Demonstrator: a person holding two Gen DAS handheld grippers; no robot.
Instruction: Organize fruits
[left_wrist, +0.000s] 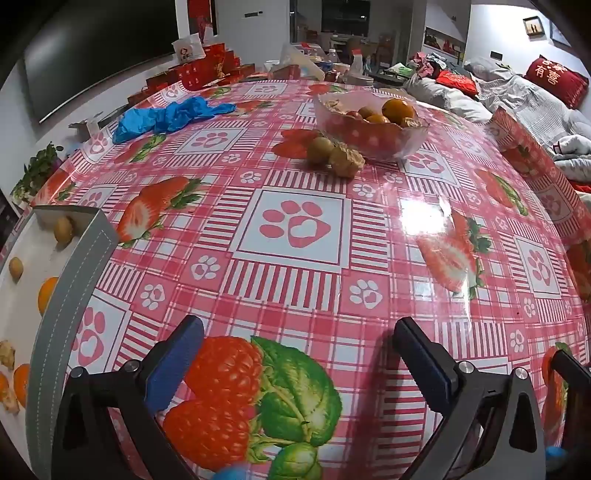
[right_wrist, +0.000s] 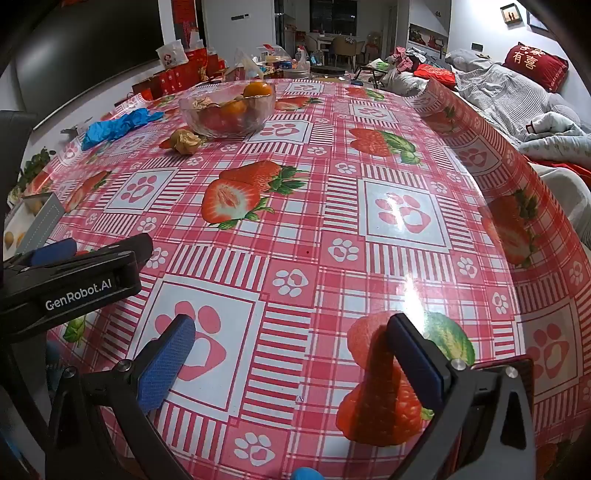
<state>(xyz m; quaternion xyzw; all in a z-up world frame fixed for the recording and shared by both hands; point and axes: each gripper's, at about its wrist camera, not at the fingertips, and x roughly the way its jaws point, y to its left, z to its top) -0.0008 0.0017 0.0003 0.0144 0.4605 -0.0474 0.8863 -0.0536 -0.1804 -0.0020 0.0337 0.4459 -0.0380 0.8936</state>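
A clear glass bowl (left_wrist: 373, 142) with oranges (left_wrist: 397, 109) and husked fruits stands far across the table; it also shows in the right wrist view (right_wrist: 225, 127). Two small fruits (left_wrist: 334, 155) lie on the cloth in front of it, one green-yellow, one in a papery husk (right_wrist: 186, 140). A grey-rimmed white tray (left_wrist: 79, 266) at the left edge holds oranges (left_wrist: 46, 293) and small brownish fruits (left_wrist: 62, 229). My left gripper (left_wrist: 297, 334) is open and empty over the near cloth. My right gripper (right_wrist: 291, 330) is open and empty, with the left gripper's body (right_wrist: 74, 280) to its left.
A red checked tablecloth (left_wrist: 295, 221) with paw and strawberry prints covers the table. Blue gloves (left_wrist: 170, 116) lie at the far left. Red boxes (left_wrist: 199, 72) and clutter stand beyond the far edge. A sofa with bedding (right_wrist: 517, 96) is at the right.
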